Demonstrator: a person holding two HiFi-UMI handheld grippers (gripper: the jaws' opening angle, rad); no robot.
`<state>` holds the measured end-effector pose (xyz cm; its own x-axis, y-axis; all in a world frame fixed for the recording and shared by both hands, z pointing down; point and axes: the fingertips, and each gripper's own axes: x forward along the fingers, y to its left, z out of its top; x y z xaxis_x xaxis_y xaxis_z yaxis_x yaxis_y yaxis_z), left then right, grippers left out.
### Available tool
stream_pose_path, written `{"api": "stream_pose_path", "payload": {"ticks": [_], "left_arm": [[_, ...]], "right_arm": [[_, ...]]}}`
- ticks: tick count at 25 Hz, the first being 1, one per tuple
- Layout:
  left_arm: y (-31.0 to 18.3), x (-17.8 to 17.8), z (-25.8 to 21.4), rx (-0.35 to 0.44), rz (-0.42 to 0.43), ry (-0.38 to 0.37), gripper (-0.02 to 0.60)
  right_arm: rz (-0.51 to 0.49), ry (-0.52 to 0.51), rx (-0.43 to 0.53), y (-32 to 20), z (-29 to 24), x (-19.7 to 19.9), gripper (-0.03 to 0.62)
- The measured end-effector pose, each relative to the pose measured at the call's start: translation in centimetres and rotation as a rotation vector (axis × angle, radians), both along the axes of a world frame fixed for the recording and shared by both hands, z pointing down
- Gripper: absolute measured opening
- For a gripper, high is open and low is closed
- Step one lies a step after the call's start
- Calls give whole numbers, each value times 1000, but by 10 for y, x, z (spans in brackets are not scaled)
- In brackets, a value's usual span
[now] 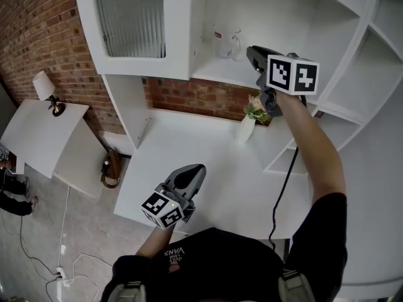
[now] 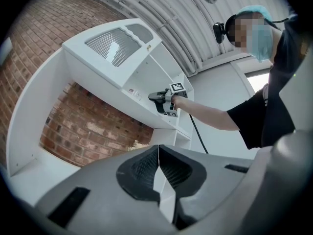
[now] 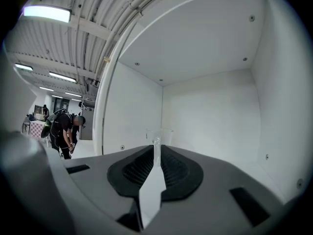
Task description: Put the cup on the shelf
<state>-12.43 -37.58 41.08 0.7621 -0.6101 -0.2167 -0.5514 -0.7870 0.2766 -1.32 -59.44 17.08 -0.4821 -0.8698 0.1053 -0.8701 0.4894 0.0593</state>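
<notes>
We hold the right gripper up at the shelf, its jaws pressed together on nothing. The clear glass cup stands upright on that shelf just beyond the tips, its handle turned toward them. In the right gripper view the cup shows small, past the closed jaws. Our left gripper hangs low over the white counter, clenched and empty. A vase of flowers stands at the counter's back.
</notes>
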Motion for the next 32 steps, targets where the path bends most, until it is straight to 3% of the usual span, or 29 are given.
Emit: {"api": "stream_pose_path", "payload": {"ticks": [5,8,15,23,32], "left_arm": [[4,10,-8,16,-29,-5,8],[7,17,-14,23,-51,-4,8],[20,30,-22,42,-117,-18,8],[40,50,-18,37,-171,-33,8],[63,88,2,-14,-178,-39,8]], "right_arm": [[-48,10,64,38,10,17,2],[-90,47,103,65,21,22,2],[-184,30,165,134,66,36,2],[-230,-27,84,185,144,67,2],[-195,-102,-21,218,206,118,2]]}}
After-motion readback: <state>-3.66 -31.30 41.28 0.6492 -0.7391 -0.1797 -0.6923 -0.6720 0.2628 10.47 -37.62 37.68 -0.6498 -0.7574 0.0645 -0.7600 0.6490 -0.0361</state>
